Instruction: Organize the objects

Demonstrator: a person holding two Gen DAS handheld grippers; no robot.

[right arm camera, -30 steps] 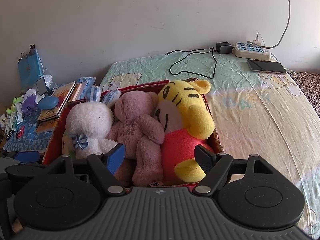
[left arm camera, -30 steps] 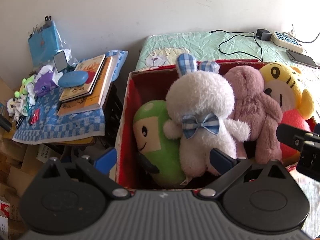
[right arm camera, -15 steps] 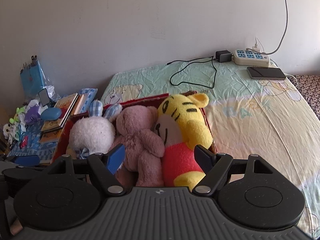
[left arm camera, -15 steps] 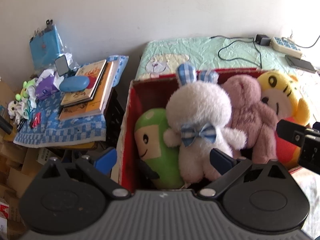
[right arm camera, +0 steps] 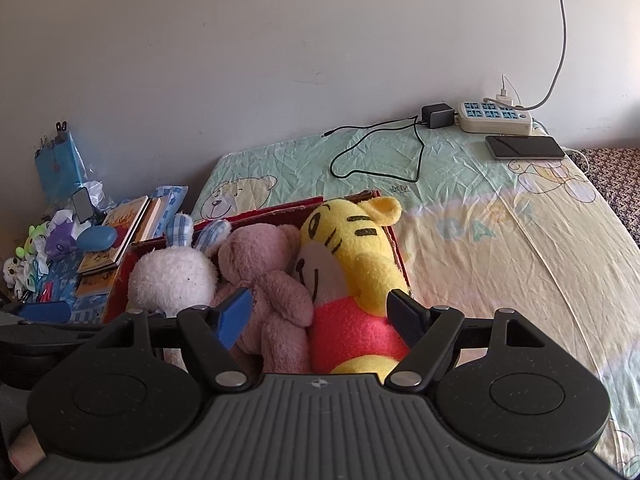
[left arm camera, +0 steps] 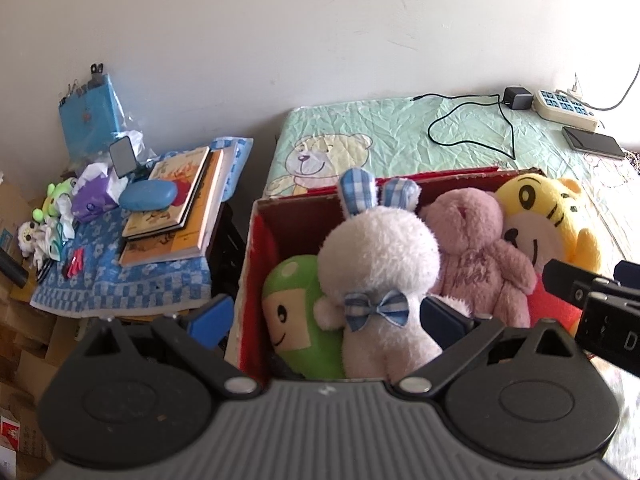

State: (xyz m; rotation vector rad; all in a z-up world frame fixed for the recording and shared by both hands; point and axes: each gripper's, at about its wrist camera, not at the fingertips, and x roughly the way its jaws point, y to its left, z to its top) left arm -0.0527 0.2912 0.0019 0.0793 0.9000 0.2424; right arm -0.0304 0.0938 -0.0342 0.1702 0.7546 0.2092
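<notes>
Plush toys: white rabbit (left arm camera: 380, 256) fluffy, pink bear (left arm camera: 476, 248) fuzzy. Bed sheet (right arm camera: 480, 216) creased cloth. Books (left arm camera: 180, 200) glossy.

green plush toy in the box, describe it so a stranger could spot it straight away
Find the red box on the bed's near end. Four soft toys fill it; the green plush toy sits lowest, at the end nearest the book pile, against the white bunny. It alone is smooth and green.

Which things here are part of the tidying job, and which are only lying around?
Part of the job:
- red box
- green plush
- white bunny
- pink bear
- yellow tiger
- left tool and right tool, both open

Lying around:
- books
- blue case
- power strip
- phone
- black cable
</notes>
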